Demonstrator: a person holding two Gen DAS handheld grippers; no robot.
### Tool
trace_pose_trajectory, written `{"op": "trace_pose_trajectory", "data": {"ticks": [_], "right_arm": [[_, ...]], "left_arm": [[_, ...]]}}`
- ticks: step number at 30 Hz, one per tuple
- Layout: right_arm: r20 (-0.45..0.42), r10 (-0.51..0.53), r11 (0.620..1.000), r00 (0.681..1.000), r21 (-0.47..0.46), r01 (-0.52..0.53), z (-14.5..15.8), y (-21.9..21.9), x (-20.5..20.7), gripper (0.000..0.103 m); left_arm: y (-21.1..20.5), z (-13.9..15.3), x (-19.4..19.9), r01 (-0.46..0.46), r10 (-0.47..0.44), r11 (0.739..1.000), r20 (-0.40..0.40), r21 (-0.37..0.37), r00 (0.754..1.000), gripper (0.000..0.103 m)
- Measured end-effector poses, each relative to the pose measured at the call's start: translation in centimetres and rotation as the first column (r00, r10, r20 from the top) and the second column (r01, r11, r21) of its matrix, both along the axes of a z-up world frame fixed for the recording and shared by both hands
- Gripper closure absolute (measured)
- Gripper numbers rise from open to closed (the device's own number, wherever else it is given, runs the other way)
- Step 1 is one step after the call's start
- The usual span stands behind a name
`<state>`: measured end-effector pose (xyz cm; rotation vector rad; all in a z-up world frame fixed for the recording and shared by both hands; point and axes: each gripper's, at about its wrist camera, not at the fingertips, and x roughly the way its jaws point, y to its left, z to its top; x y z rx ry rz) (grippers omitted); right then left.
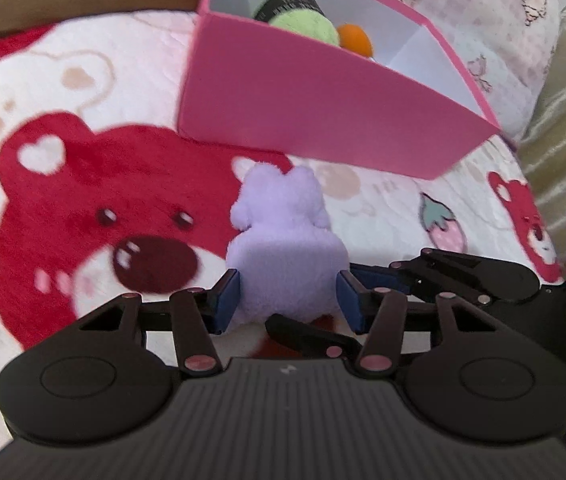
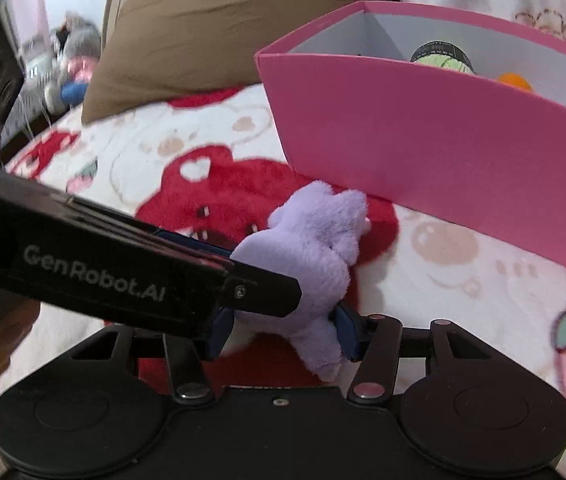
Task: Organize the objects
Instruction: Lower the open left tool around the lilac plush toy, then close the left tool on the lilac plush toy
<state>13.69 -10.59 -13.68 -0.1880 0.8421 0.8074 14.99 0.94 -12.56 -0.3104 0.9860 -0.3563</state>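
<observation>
On the bear-print blanket (image 1: 83, 92), the left tongs (image 1: 289, 300), marked "GenRobot.AI", and the right tongs (image 2: 283, 334) both clamp the lilac plush toy (image 1: 283, 248) just before the pink box (image 1: 323, 112), which holds a green ball (image 1: 307, 24) and an orange ball (image 1: 357, 38).

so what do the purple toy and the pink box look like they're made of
Purple toy: soft plush, judging by its fuzzy nap and rounded stuffed shape. Pink box: probably stiff card or paperboard, with thin flat walls, crisp folded corners, a matte pink outside and a plain white inside.
</observation>
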Motion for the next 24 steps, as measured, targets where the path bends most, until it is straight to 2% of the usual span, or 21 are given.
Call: {"op": "trace_pose_trajectory", "data": {"ticks": [3,4,7,10,14,16,24], "right_arm": [[-0.015,-0.012,1.0,1.0,-0.019,0.012,0.6,-1.0,-0.4,0.039],[-0.007,-0.024,1.0,1.0,-0.02,0.024,0.8,-1.3,-0.4,0.034],[0.023,-0.055,0.998,0.998,-0.036,0.055,0.9,-1.7,-0.3,0.032],[0.001,-0.066,0.997,0.998,-0.03,0.066,0.4,-1.9,0.1,0.032],[0.001,-0.076,0.996,0.997,-0.036,0.076,-0.3,-1.9,0.2,0.032],[-0.015,-0.095,0.995,0.995,-0.015,0.095,-0.7,-2.1,0.4,0.032],[-0.019,-0.127,0.992,0.992,0.021,0.128,-1.4,-1.9,0.2,0.033]], "left_arm": [[-0.1,-0.3,-0.1,-0.039,0.034,0.995,-0.055,-0.093,0.998,0.052],[-0.2,-0.3,-0.1,-0.048,0.041,0.993,-0.067,-0.105,0.997,0.052],[-1.5,0.0,-0.2,-0.039,0.038,0.999,-0.023,-0.019,0.999,0.052],[-2.1,-0.2,0.2,-0.037,0.037,0.998,-0.012,0.045,0.999,0.051],[-2.0,-0.8,0.5,-0.057,0.058,0.998,-0.029,0.029,0.998,0.052],[-2.0,-1.0,0.5,-0.062,0.063,0.998,-0.031,0.022,0.998,0.056],[-2.0,-0.9,0.1,-0.07,0.07,0.997,-0.021,0.013,0.997,0.061]]}}
